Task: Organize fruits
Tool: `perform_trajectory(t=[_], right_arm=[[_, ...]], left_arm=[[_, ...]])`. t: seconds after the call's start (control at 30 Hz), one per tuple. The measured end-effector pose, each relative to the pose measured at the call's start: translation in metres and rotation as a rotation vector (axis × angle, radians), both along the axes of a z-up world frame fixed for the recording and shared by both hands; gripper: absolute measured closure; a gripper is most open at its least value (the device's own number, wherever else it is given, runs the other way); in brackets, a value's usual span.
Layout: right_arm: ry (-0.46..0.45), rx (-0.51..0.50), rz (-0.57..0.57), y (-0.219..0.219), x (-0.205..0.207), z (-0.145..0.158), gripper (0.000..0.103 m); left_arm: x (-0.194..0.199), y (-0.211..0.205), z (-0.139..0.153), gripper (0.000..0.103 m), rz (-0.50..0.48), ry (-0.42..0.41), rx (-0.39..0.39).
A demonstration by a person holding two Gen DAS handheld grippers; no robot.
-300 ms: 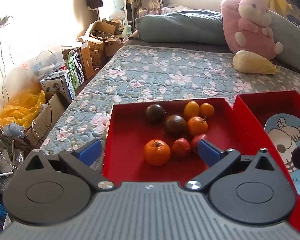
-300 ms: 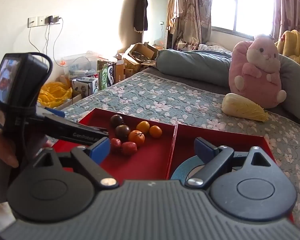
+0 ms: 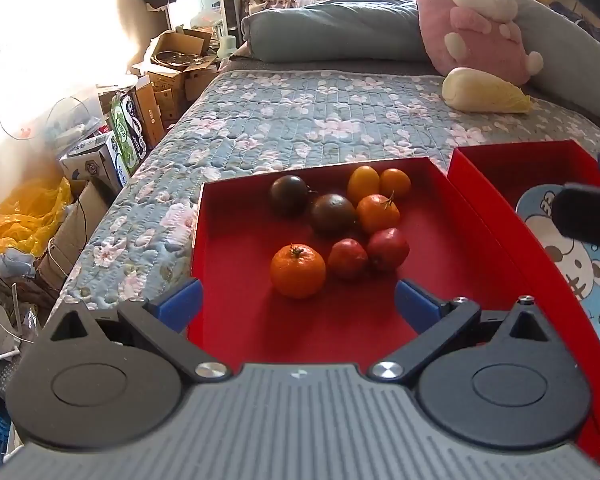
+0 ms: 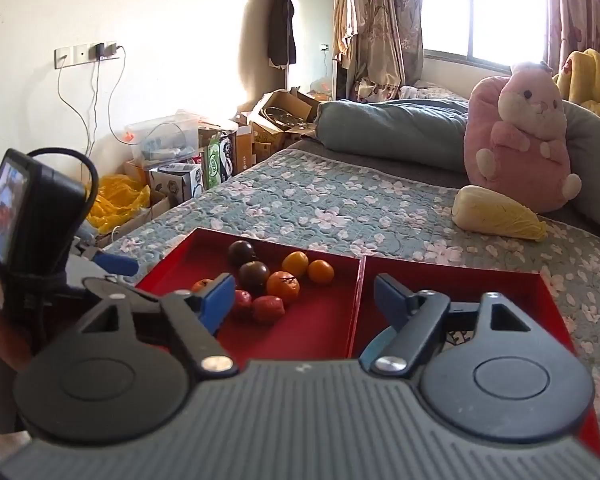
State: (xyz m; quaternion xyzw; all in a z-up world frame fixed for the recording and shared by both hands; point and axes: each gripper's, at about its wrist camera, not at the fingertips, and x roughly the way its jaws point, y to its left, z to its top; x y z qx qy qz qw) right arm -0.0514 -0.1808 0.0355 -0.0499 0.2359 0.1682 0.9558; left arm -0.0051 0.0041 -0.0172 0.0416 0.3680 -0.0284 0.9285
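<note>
Eight fruits sit bunched in the left red tray point(image 3: 236, 280) on the bed point(image 3: 300, 120): a big mandarin point(image 3: 297, 270) nearest, two red fruits point(image 3: 347, 258) just behind it, a second mandarin point(image 3: 377, 213), two dark tomatoes point(image 3: 332, 214) and two yellow-orange ones point(image 3: 363, 184) at the back. The right tray point(image 3: 512, 168) touches it along one wall and holds only a blue cartoon plate point(image 3: 572, 264), so sorting looks not yet begun.

The left gripper point(image 3: 298, 300) hangs released, jaws spread wide, low over the near end of the tray with the big mandarin straight ahead and nothing between its pads. The right gripper point(image 4: 304, 300) is also released and empty, poised above the seam between the trays and tilted downward.

The likely step is a first pick. The big mandarin is the best target: it stands clear on its near and left sides. Come in low and centred so the blue pads straddle its widest part, keeping the right pad from nudging the red fruit that touches it. Close gently; the peel is soft and the fruit round, so an off-centre squeeze may roll it out. Lift straight up before crossing the tray walls toward the plate.
</note>
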Motion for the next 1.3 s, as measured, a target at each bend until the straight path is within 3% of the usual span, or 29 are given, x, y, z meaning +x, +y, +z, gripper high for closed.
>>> perform_trajectory(t=[0.17, 0.3, 0.37, 0.67, 0.9, 0.93, 1.03, 1.3], right_arm=[[0.026, 0.013, 0.041, 0.012, 0.019, -0.005, 0.030], [0.109, -0.008, 0.091, 0.026, 0.044, -0.016, 0.043], [0.174, -0.034, 0.107, 0.035, 0.061, -0.023, 0.057], [0.379, -0.141, 0.119, 0.055, 0.112, -0.064, 0.060], [0.428, -0.178, 0.136, 0.065, 0.134, -0.081, 0.060], [0.435, -0.170, 0.146, 0.065, 0.136, -0.083, 0.067], [0.430, -0.158, 0.147, 0.064, 0.137, -0.084, 0.067], [0.353, -0.020, 0.084, 0.035, 0.113, -0.050, 0.068]], left_arm=[[0.002, 0.001, -0.008, 0.001, 0.025, 0.020, 0.002], [0.004, -0.001, -0.011, 0.003, 0.029, 0.033, 0.012], [0.005, -0.003, -0.013, 0.004, 0.023, 0.036, 0.030], [0.018, -0.008, -0.026, 0.004, 0.042, 0.077, 0.054], [0.028, -0.010, -0.033, 0.004, 0.068, 0.101, 0.060], [0.029, -0.010, -0.033, 0.004, 0.073, 0.102, 0.059], [0.032, -0.008, -0.034, 0.004, 0.086, 0.103, 0.050], [0.042, 0.001, -0.032, 0.004, 0.138, 0.093, 0.002]])
